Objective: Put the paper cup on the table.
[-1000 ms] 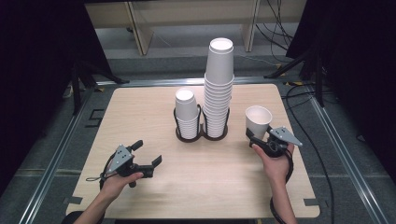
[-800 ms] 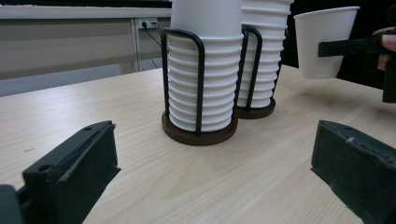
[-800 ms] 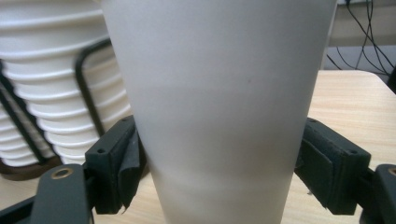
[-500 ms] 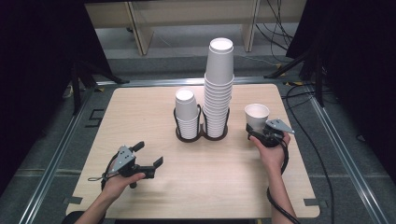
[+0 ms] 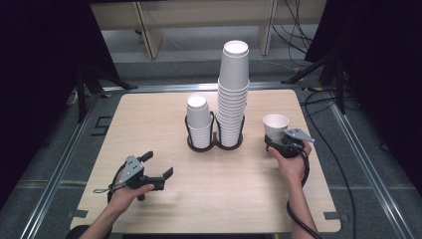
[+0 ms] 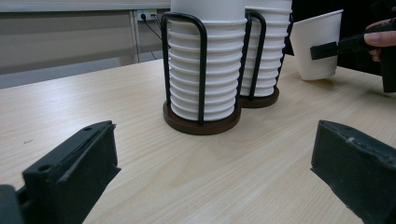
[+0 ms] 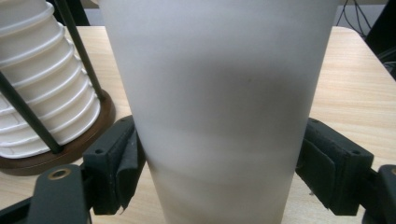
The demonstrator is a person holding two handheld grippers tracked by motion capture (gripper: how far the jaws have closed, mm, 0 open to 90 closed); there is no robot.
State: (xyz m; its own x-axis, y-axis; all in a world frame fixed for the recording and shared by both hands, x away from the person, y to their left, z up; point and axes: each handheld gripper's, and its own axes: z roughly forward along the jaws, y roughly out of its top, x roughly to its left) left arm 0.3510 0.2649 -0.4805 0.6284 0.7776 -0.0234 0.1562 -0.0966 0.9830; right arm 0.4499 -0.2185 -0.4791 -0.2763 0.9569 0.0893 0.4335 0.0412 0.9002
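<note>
While left gripper [image 5: 157, 172] rests agape, right gripper [image 5: 275, 141] clamps upright cup [image 5: 275, 127].

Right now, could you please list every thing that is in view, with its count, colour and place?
table: one, light wood, under everything.
cup holder: one, black wire on a dark double base, table middle.
short cup stack: one, white, holder's left ring.
tall cup stack: one, white, holder's right ring.
single cup: one, white, upright, right of the holder.
left gripper: one, black, open, front left.
right gripper: one, black, jaws on the single cup.
</note>
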